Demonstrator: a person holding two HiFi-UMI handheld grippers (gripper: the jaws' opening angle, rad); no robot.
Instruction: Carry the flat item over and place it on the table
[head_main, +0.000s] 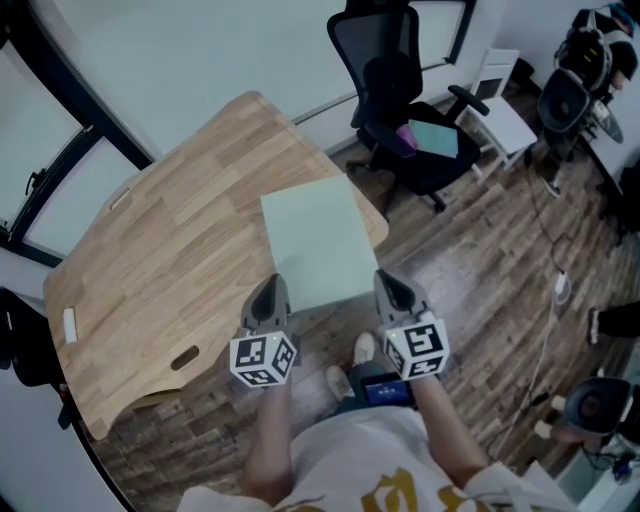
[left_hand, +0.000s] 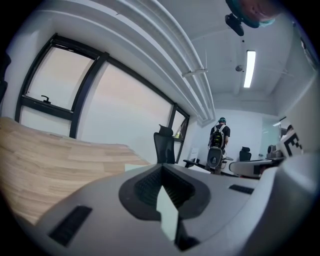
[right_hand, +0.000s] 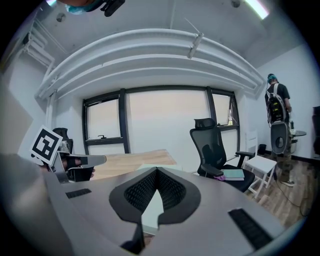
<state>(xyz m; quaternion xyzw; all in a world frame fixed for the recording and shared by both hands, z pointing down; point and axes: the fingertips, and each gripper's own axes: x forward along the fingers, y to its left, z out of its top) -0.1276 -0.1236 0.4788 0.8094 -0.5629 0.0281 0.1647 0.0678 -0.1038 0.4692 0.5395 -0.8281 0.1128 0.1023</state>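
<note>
A pale green flat sheet (head_main: 318, 240) hangs level over the near right corner of the wooden table (head_main: 160, 250), partly past its edge. My left gripper (head_main: 271, 290) is shut on the sheet's near left corner and my right gripper (head_main: 388, 284) on its near right corner. In the left gripper view the sheet (left_hand: 167, 212) shows edge-on, pinched between the ribbed pads, with the tabletop (left_hand: 45, 160) beyond. The right gripper view shows the sheet (right_hand: 152, 207) clamped the same way, and the left gripper (right_hand: 82, 161) out to the left.
A black office chair (head_main: 405, 110) with a teal book on its seat stands beyond the table's corner, and a small white chair (head_main: 505, 120) is beside it. A person (left_hand: 218, 142) stands far off near desks. Cables (head_main: 555, 290) lie on the wood floor at right.
</note>
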